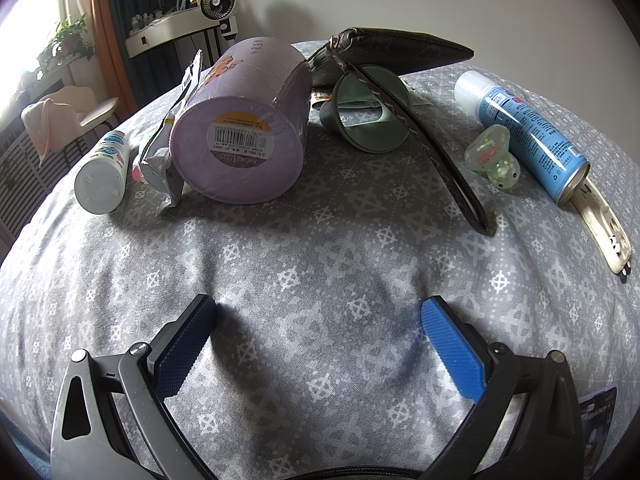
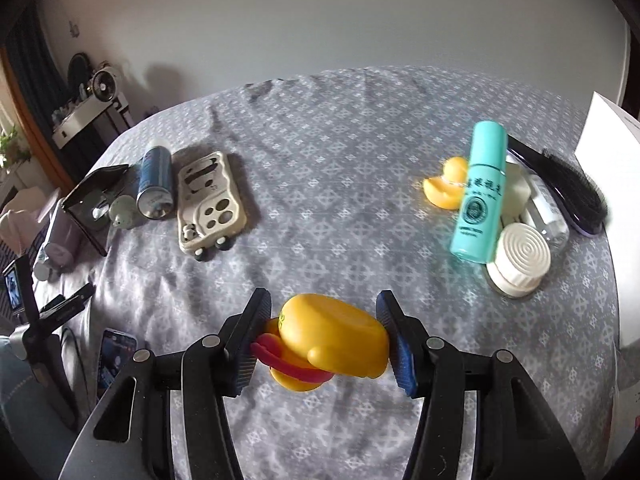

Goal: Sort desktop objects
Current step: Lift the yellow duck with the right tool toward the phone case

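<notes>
My right gripper is shut on a yellow rubber duck with a red beak, held above the grey patterned cloth. A second, smaller yellow duck sits at the right beside a teal bottle, a white round jar and a black hairbrush. My left gripper stands open over bare cloth with nothing between its blue pads. Ahead of it lie a purple canister, a white bottle, a foil packet, a green funnel-shaped cup, a dark pouch with strap, a blue spray can and a glittery charm.
A cream panda phone case lies left of centre in the right wrist view, next to the blue spray can. A phone and a tripod stand at the left edge. A white box borders the right. A shelf with a fan stands behind.
</notes>
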A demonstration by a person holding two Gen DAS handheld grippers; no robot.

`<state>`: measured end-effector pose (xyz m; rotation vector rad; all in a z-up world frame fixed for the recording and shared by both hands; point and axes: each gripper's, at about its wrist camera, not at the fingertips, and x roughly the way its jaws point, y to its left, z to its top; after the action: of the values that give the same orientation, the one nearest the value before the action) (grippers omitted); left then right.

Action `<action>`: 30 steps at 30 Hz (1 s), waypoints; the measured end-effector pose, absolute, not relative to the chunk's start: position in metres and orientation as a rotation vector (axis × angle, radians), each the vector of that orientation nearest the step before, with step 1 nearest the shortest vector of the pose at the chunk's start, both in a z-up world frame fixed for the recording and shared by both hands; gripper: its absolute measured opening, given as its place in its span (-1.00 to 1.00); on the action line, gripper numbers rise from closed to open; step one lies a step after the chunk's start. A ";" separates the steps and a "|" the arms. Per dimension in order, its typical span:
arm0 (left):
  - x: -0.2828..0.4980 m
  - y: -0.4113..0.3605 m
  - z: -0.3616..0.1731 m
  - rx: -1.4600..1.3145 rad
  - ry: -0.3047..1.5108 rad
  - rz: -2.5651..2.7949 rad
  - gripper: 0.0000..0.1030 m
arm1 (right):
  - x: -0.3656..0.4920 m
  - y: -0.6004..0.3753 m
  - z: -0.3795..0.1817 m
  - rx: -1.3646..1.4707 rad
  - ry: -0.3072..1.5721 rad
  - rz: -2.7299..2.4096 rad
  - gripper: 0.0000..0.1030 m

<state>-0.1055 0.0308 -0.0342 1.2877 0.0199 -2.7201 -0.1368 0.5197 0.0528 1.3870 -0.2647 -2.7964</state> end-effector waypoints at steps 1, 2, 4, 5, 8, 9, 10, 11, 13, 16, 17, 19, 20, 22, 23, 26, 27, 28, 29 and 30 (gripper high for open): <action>-0.106 0.031 -0.034 1.288 0.020 -2.720 0.99 | -0.140 0.514 0.052 1.386 -0.251 -2.787 0.03; -0.106 0.031 -0.034 1.288 0.020 -2.720 0.99 | -0.144 0.508 0.051 1.389 -0.236 -2.777 0.03; -0.106 0.031 -0.034 1.288 0.020 -2.720 1.00 | -0.150 0.498 0.047 1.400 -0.215 -2.752 0.03; -0.106 0.031 -0.034 1.288 0.020 -2.720 0.99 | -0.154 0.493 0.045 1.404 -0.207 -2.740 0.03; -0.106 0.031 -0.034 1.288 0.020 -2.720 0.99 | -0.161 0.478 0.042 1.412 -0.176 -2.712 0.03; -0.106 0.031 -0.034 1.288 0.020 -2.720 0.99 | -0.164 0.473 0.041 1.413 -0.162 -2.704 0.03; -0.106 0.031 -0.034 1.288 0.020 -2.720 0.99 | -0.166 0.469 0.041 1.414 -0.150 -2.696 0.03; -0.106 0.031 -0.034 1.288 0.020 -2.720 0.99 | -0.169 0.465 0.040 1.416 -0.137 -2.687 0.03; -0.106 0.031 -0.034 1.288 0.020 -2.720 0.99 | -0.175 0.455 0.038 1.419 -0.111 -2.669 0.03; -0.106 0.031 -0.034 1.288 0.020 -2.720 0.99 | -0.184 0.441 0.038 1.414 -0.066 -2.645 0.03; -0.106 0.031 -0.034 1.288 0.020 -2.720 0.99 | -0.188 0.436 0.038 1.410 -0.052 -2.637 0.03; -0.106 0.031 -0.034 1.288 0.020 -2.720 0.99 | -0.195 0.426 0.039 1.402 -0.031 -2.622 0.03; -0.106 0.031 -0.034 1.288 0.020 -2.720 0.99 | -0.199 0.422 0.039 1.398 -0.025 -2.614 0.03; -0.106 0.031 -0.034 1.288 0.020 -2.720 0.99 | -0.206 0.413 0.040 1.390 -0.013 -2.600 0.03; -0.106 0.031 -0.034 1.288 0.020 -2.720 0.99 | -0.209 0.409 0.040 1.387 -0.006 -2.593 0.03; -0.106 0.031 -0.034 1.288 0.020 -2.720 0.99 | -0.219 0.398 0.040 1.377 0.011 -2.577 0.03; -0.106 0.031 -0.034 1.288 0.020 -2.720 0.99 | -0.222 0.394 0.040 1.373 0.013 -2.572 0.03; -0.106 0.031 -0.034 1.288 0.020 -2.720 0.99 | -0.225 0.391 0.041 1.367 0.015 -2.568 0.03; -0.106 0.031 -0.034 1.288 0.020 -2.720 0.99 | -0.228 0.388 0.041 1.361 0.019 -2.565 0.03; -0.106 0.031 -0.034 1.288 0.020 -2.720 0.99 | -0.231 0.385 0.042 1.357 0.028 -2.562 0.03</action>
<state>-0.1057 0.0308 -0.0342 1.2875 0.0202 -2.7199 -0.2307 0.3854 0.0417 1.3566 0.0276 -2.5618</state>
